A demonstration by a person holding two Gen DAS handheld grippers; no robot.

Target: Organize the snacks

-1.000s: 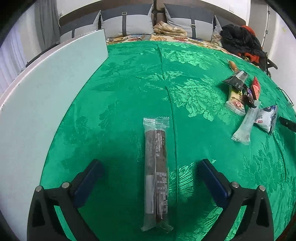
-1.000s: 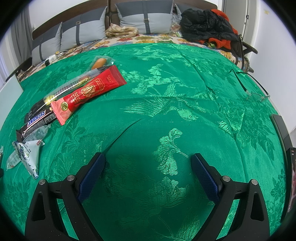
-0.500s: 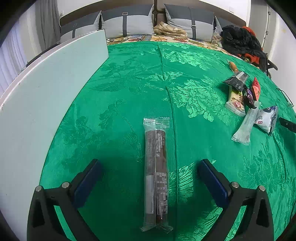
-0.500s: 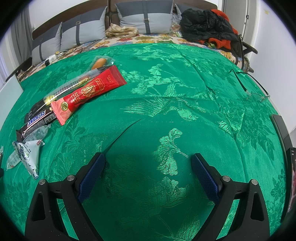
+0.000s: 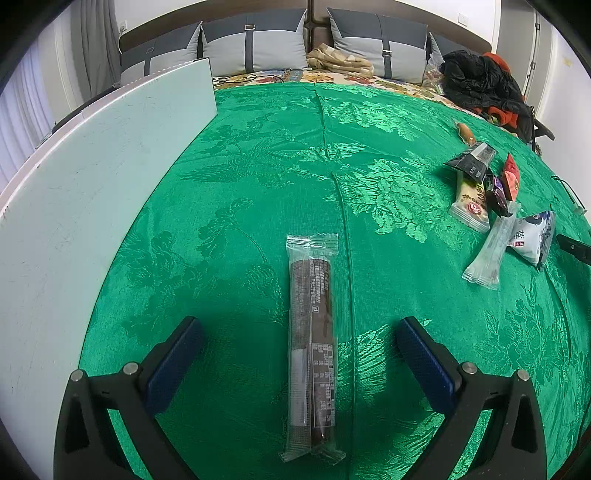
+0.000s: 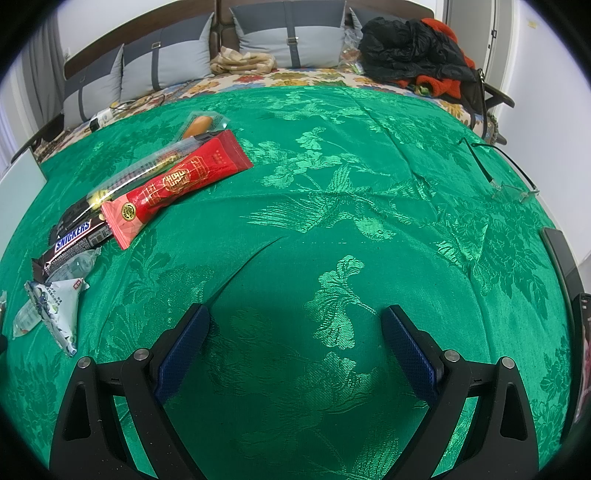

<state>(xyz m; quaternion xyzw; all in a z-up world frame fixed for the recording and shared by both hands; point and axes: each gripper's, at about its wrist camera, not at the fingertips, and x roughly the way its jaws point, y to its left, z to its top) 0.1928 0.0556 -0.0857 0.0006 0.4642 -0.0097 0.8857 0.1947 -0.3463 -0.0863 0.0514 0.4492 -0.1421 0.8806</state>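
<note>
A long dark snack bar in a clear wrapper point(image 5: 312, 343) lies lengthwise on the green cloth point(image 5: 240, 206), between the spread fingers of my left gripper point(image 5: 301, 328), which is open and does not touch it. A heap of snacks point(image 5: 491, 199) lies to the right in the left wrist view. The right wrist view shows the same heap at the left: a red packet point(image 6: 181, 184), a Snickers bar point(image 6: 72, 243), a white packet point(image 6: 55, 310) and a sausage point(image 6: 197, 125). My right gripper point(image 6: 295, 315) is open over bare cloth.
A white board point(image 5: 81, 192) borders the cloth on the left. Glasses point(image 6: 498, 177) lie on the cloth at the right, and a dark phone-like slab point(image 6: 561, 258) sits at the right edge. Pillows point(image 6: 288, 33) and a pile of black and orange clothes point(image 6: 417, 48) lie behind.
</note>
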